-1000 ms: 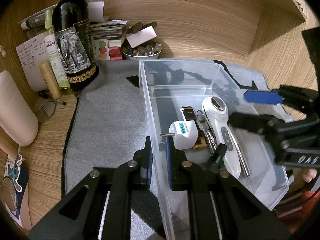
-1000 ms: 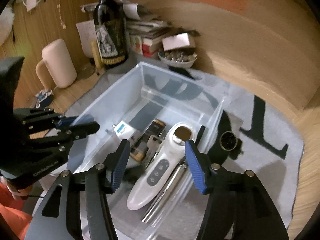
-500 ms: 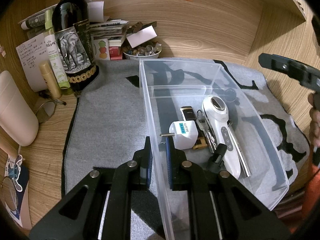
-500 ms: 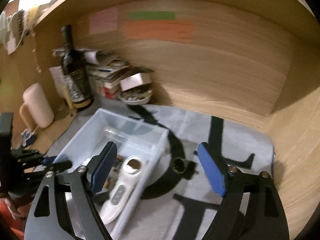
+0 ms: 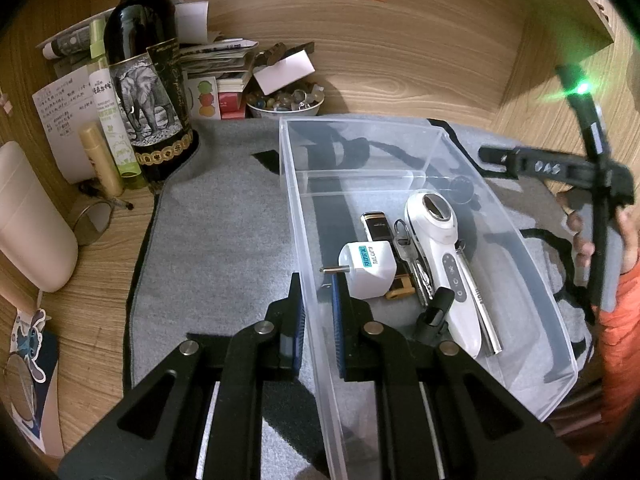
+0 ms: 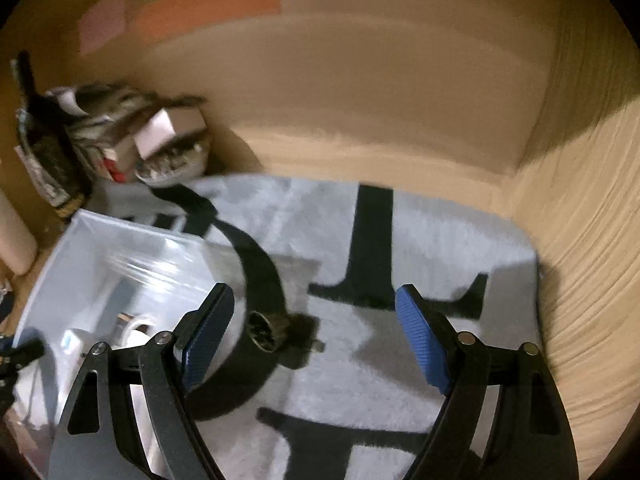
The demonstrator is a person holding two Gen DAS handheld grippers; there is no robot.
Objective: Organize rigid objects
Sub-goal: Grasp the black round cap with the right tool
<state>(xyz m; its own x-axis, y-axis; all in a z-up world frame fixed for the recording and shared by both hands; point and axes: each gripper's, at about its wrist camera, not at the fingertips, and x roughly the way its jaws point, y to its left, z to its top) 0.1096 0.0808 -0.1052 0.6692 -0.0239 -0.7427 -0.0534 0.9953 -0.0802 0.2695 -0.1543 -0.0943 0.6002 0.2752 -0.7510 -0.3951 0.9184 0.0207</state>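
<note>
On the grey mat [image 6: 420, 240], just outside the clear bin's [image 5: 532, 264] right-hand wall, lay the one piece not yet sorted: a small dark round object [image 6: 266, 330], too blurred in your right wrist view to name. It sat touching or nearly touching that wall, ahead of your right tongs [image 6: 312, 340] and nearer their left pad.

Your right tongs stood wide, blue pads well apart, with nothing gripped; that width looked chosen to straddle the round piece from above. Judging by the layout, picking it up was the step in hand.

Inside the bin, the near compartment already held a white handheld device [image 5: 440, 256], a white plug adapter [image 5: 366, 266], a bunch of keys [image 5: 414, 264], a slim black-and-gold item [image 5: 376, 226] and a metal rod [image 5: 480, 312], packed side by side. The far compartment beyond the divider looked bare.

Your left tongs [image 5: 316, 320] were clamped narrow on the bin's left wall, one pad outside and one inside, apparently to steady the light plastic while the other hand worked.

Further out on the worktop [image 5: 100, 280] stood a wine bottle [image 5: 144, 80], a bowl of stones [image 5: 284, 102] and stacked papers [image 5: 216, 56], none of them part of the job, as far as you could judge.
</note>
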